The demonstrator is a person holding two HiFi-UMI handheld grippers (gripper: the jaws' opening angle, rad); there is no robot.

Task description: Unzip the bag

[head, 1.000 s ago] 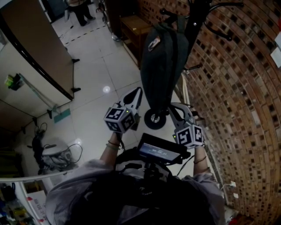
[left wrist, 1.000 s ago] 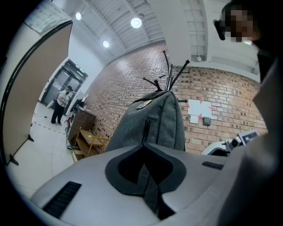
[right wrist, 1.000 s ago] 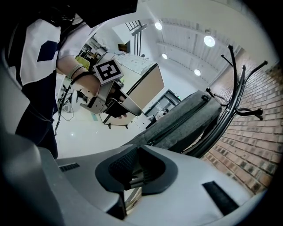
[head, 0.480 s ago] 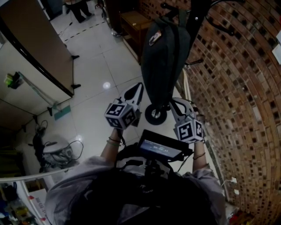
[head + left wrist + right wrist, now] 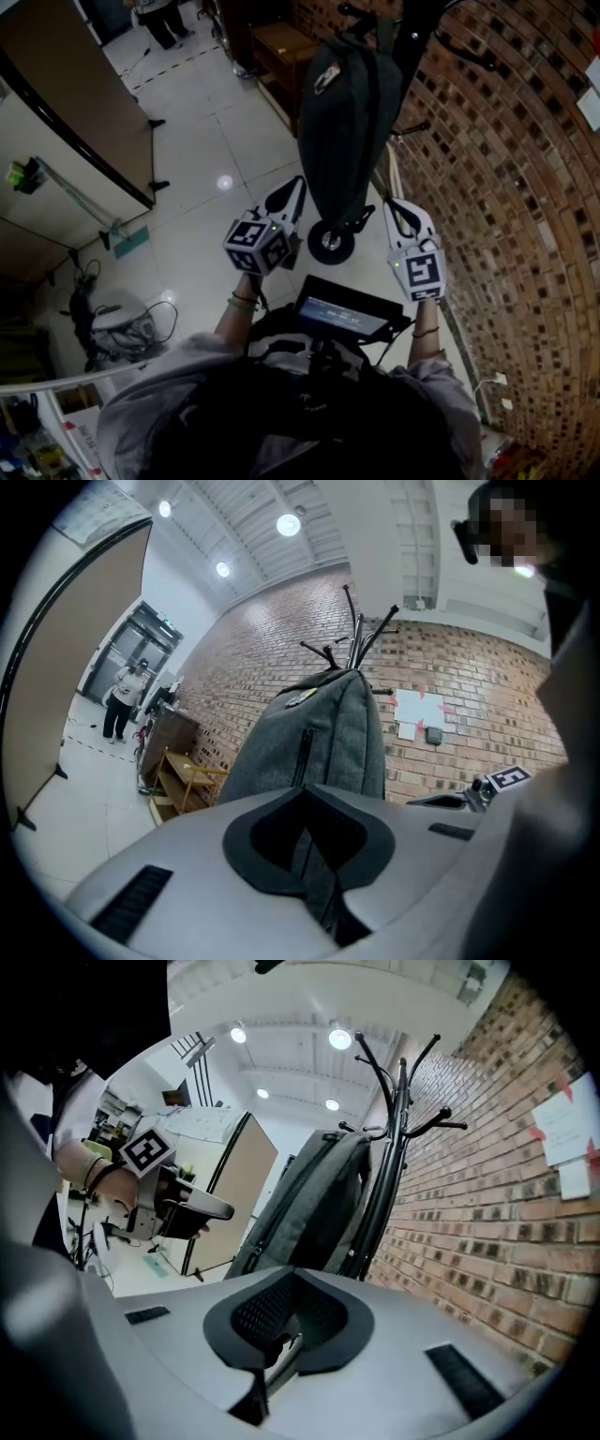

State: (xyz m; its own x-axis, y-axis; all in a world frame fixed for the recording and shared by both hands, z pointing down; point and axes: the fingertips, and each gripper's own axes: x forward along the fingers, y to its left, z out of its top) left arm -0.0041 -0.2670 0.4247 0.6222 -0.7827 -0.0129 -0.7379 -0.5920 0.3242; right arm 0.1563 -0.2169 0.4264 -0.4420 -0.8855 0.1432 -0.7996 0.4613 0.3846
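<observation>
A dark grey backpack [image 5: 347, 122] hangs upright from a black coat rack [image 5: 412, 37] beside the brick wall. Its front zipper [image 5: 303, 757] runs vertically and looks closed. My left gripper [image 5: 293, 190] hovers near the bag's lower left, shut and empty, its tips [image 5: 305, 794] pointing at the bag [image 5: 323, 733]. Off the bag's lower right is my right gripper [image 5: 401, 211], clear of the fabric. Its jaws [image 5: 295, 1279] are closing to a thin slit with nothing between them, and the bag [image 5: 309, 1204] lies ahead.
The rack's wheeled base [image 5: 330, 246] stands on the tiled floor below the bag. Behind it are a wooden shelf [image 5: 286, 56] and the brick wall [image 5: 525, 187]. A brown partition [image 5: 84, 84] stands at left. A person [image 5: 169, 19] stands far off.
My right gripper has moved right and slightly up, away from the bag's bottom. The left gripper has risen a little and stayed shut.
</observation>
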